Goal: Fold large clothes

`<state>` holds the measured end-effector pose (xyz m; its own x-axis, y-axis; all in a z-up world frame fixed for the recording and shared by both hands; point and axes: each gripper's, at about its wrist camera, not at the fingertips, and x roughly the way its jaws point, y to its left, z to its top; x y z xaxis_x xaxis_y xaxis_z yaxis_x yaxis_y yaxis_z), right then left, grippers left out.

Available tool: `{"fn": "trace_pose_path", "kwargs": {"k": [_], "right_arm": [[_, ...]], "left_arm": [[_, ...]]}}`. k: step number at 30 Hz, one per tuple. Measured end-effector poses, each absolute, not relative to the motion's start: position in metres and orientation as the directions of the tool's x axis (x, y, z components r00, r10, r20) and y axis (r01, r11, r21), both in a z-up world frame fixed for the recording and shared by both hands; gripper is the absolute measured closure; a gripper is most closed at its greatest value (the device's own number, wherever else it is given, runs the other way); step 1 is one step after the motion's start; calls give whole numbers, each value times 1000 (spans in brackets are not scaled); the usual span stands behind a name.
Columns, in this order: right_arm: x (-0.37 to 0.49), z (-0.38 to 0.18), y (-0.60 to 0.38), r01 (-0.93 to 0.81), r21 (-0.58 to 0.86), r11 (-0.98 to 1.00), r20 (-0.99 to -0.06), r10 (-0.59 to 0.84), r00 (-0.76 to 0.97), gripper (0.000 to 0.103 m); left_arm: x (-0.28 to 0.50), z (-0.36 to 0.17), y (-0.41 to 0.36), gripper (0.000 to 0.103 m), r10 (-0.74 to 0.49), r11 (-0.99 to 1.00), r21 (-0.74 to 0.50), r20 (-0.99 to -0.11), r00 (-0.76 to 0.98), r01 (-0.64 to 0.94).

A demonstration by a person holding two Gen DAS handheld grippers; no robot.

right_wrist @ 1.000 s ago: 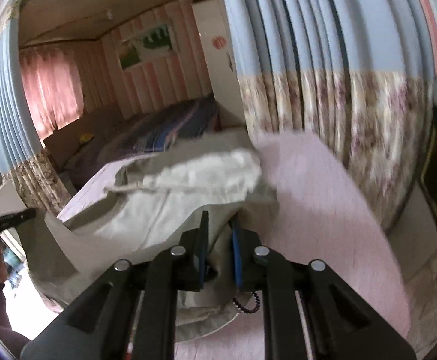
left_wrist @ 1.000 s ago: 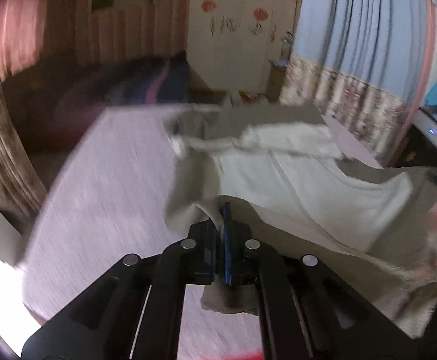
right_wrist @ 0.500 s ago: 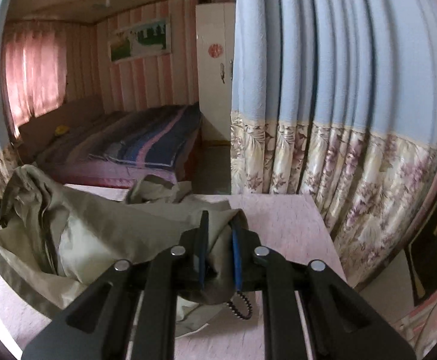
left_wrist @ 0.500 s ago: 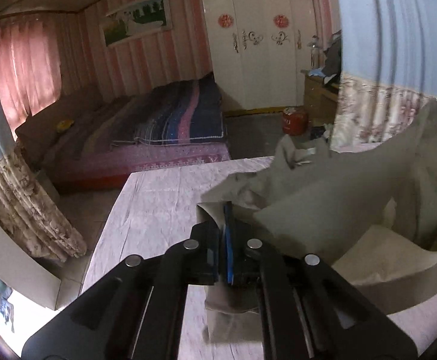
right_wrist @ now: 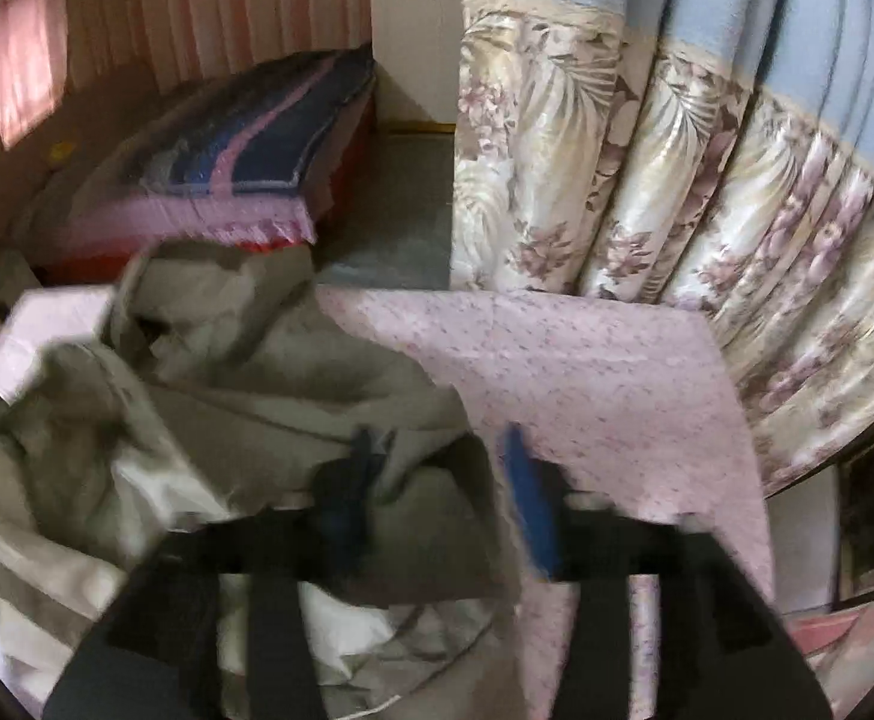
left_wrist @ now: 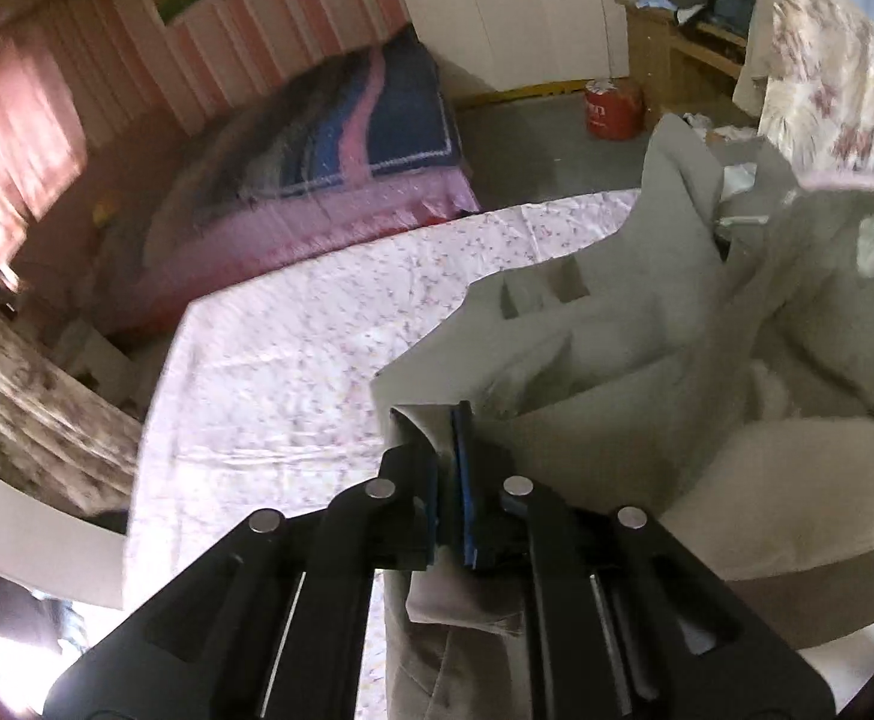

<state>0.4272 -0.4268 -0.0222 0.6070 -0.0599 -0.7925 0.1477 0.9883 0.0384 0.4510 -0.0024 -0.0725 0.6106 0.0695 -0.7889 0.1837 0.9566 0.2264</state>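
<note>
Beige cloth, the jacket (left_wrist: 646, 360), lies crumpled on the pink-sheeted worktop (left_wrist: 293, 360) in front of you. Your left tool (left_wrist: 442, 468) is starting to part, a fold of the jacket's edge between its pads. Your right tool (right_wrist: 442, 492) is spreading wide, with loose jacket (right_wrist: 293, 396) cloth lying in the gap.

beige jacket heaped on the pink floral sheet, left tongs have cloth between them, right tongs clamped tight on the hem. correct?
Not quite. The right tongs are not clamped: the right wrist view shows their fingers spread and opening, with the jacket hem loose between them. The rest stands: the jacket lies heaped on the pink floral sheet, and the left tongs have cloth between them.
</note>
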Motion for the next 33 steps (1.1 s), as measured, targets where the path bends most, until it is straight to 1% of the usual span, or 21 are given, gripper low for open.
{"fn": "trace_pose_path", "kwargs": {"k": [1, 2, 3, 4, 5, 6, 7, 8, 10, 14, 16, 19, 22, 25, 27, 28, 29, 30, 31, 32, 33], "right_arm": [[420, -7, -434, 141, 129, 982, -765, 8, 644, 34], [414, 0, -437, 133, 169, 977, -747, 39, 664, 28], [405, 17, -444, 120, 228, 966, -716, 83, 693, 25], [400, 27, -446, 111, 258, 960, -697, 105, 709, 21], [394, 37, -449, 100, 285, 953, -677, 126, 726, 21], [387, 46, -452, 96, 297, 950, -658, 131, 741, 21], [376, 56, -454, 99, 285, 953, -640, 113, 760, 21], [371, 58, -455, 104, 268, 958, -634, 94, 767, 19], [357, 60, -454, 121, 213, 970, -637, 44, 770, 18], [339, 41, -450, 134, 115, 984, -655, -27, 756, 18], [333, 27, -450, 128, 99, 987, -663, -30, 748, 18], [332, 2, -443, 101, 99, 990, -695, -4, 719, 18], [344, -16, -426, 63, 81, 995, -706, 13, 708, 18], [354, -20, -408, 48, 61, 997, -699, 9, 715, 21], [360, -21, -396, 48, -4, 999, -709, -37, 704, 46], [366, -23, -392, 47, -47, 998, -721, -67, 689, 70], [371, -26, -390, 42, -70, 997, -740, -80, 668, 88], [375, -29, -389, 39, -95, 995, -754, -98, 650, 91], [375, -29, -387, 40, -119, 992, -749, -116, 653, 94], [375, -27, -385, 40, -163, 986, -739, -149, 657, 98], [373, -23, -385, 42, -182, 982, -732, -164, 662, 98]], "left_arm": [[453, -64, 2, 91, 24, 966, 174, -795, 606, 191], [450, -57, 5, 90, -6, 971, 140, -796, 606, 194], [450, -50, 8, 87, -39, 974, 105, -796, 605, 200], [450, -39, 10, 82, -84, 975, 59, -795, 601, 214], [449, -34, 11, 78, -109, 974, 35, -793, 599, 223], [447, -29, 11, 63, -132, 973, 12, -791, 598, 230], [445, -21, 12, 34, -152, 972, -9, -781, 606, 233], [443, -14, 11, 13, -133, 976, 10, -758, 639, 215], [429, 5, 10, 3, -58, 979, 106, -670, 740, 172], [417, 18, 18, 3, -42, 981, 114, -656, 754, 154], [397, 10, 23, 3, -20, 979, 141, -652, 758, 147], [373, -12, 28, 3, -38, 974, 139, -679, 733, 180], [367, -39, 27, 3, -61, 977, 96, -730, 681, 190], [382, -48, 23, 3, -96, 981, 37, -755, 649, 188], [394, -44, 18, 3, -125, 982, 0, -752, 647, 191], [401, -43, 14, 3, -133, 981, -4, -751, 646, 196], [412, -44, 7, 7, -120, 980, 13, -759, 640, 200], [421, -47, 1, 35, -107, 979, 29, -773, 626, 204], [432, -54, -2, 81, -89, 979, 38, -804, 588, 201], [441, -60, -2, 99, -63, 981, 48, -833, 549, 186], [447, -63, 0, 101, -66, 983, 36, -849, 524, 182]]}}
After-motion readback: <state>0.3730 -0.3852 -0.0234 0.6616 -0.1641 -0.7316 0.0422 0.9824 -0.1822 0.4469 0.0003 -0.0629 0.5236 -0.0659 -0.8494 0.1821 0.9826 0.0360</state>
